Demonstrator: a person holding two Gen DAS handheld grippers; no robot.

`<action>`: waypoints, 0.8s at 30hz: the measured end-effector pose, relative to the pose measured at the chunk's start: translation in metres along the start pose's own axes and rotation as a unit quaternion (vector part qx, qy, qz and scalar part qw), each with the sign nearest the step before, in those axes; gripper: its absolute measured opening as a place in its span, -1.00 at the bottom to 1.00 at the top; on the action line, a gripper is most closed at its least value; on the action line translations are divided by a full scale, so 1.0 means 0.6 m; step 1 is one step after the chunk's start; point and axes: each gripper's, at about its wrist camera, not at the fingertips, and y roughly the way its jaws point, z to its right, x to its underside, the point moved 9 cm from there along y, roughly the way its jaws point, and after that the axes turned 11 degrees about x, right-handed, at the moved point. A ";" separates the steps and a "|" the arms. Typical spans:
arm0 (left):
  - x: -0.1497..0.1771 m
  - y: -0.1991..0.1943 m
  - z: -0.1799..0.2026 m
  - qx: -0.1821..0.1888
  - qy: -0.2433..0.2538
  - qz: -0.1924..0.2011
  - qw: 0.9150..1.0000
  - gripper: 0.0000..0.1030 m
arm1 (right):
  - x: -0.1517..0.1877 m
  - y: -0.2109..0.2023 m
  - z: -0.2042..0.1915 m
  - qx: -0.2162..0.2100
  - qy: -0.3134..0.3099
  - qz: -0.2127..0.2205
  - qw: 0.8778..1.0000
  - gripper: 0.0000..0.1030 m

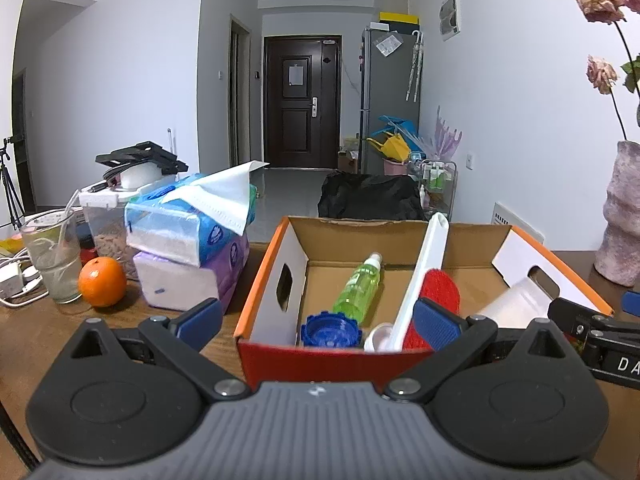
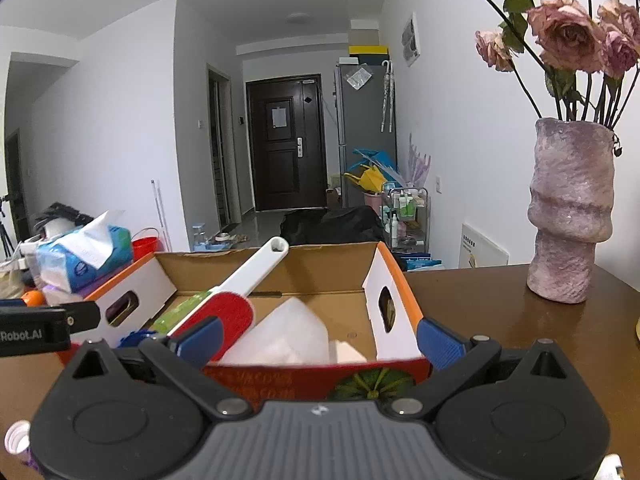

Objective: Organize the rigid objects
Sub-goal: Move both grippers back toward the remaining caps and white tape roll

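Hovering before the cardboard box (image 1: pixel 276 256), left gripper (image 1: pixel 318 314) and right gripper (image 2: pixel 318 338) both gape empty; lint brush (image 2: pixel 234 312), spray bottle (image 1: pixel 358 290) already inside; next likely fetching another loose item.

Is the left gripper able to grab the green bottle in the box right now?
Probably yes. The left gripper is open and faces the cardboard box, whose top is open. The green bottle lies uncovered, with the blue lid in front and the white-handled brush beside it.
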 end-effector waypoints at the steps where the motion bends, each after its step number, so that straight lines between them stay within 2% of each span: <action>1: 0.003 -0.005 0.000 0.000 0.001 -0.001 1.000 1.00 | 0.003 -0.006 -0.001 -0.001 -0.001 0.001 1.000 1.00; 11: 0.045 -0.059 0.005 0.003 0.007 -0.013 1.000 1.00 | 0.033 -0.069 -0.006 -0.019 -0.012 -0.003 1.000 1.00; 24: 0.095 -0.132 0.002 0.007 0.007 -0.035 0.999 1.00 | 0.077 -0.148 0.007 -0.022 -0.025 -0.014 0.999 1.00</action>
